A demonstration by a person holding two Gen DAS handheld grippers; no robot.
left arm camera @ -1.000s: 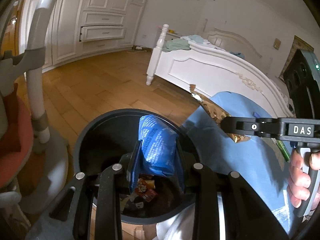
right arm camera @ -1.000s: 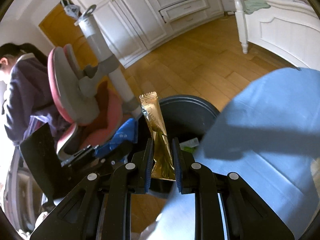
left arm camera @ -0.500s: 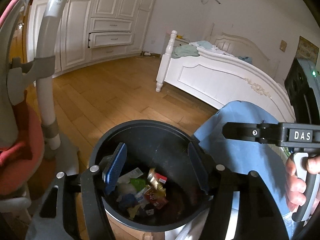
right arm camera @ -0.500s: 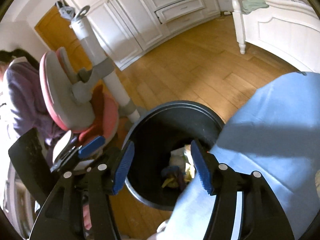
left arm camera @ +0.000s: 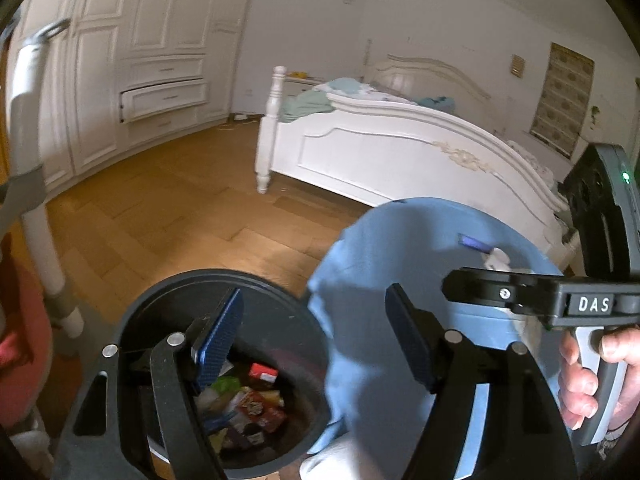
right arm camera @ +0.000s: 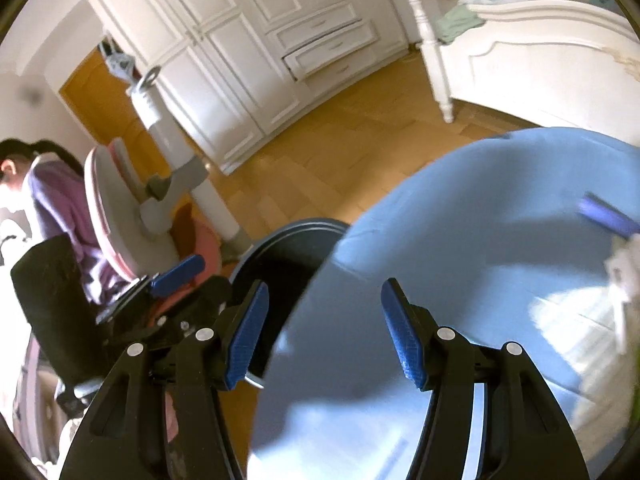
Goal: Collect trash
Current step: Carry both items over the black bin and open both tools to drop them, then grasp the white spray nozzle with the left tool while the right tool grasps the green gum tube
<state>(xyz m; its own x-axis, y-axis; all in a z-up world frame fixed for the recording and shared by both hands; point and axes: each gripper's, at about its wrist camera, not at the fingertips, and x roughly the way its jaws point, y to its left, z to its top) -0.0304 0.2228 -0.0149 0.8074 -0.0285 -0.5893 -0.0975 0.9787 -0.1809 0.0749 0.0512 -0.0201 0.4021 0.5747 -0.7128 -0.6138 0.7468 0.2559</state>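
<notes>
The left wrist view alone looks into the black bin (left arm camera: 160, 312), where wrappers (left arm camera: 248, 400) lie piled below the left gripper (left arm camera: 316, 344); its jaws have just been opening and hold nothing. The right wrist view shows only the bin's rim, left of the right gripper (right arm camera: 324, 328), whose jaws also stand apart and empty over the blue table (right arm camera: 480, 220). A hand (left arm camera: 592, 372) grips that tool's handle.

Between the left fingers a round black plastic bin (left arm camera: 288, 320) is showing red, green and yellow wrappers (left arm camera: 248, 400); beyond the right fingers, a round pale-blue cloth-covered table (right arm camera: 460, 220) is carrying a purple strip (right arm camera: 608, 216).
</notes>
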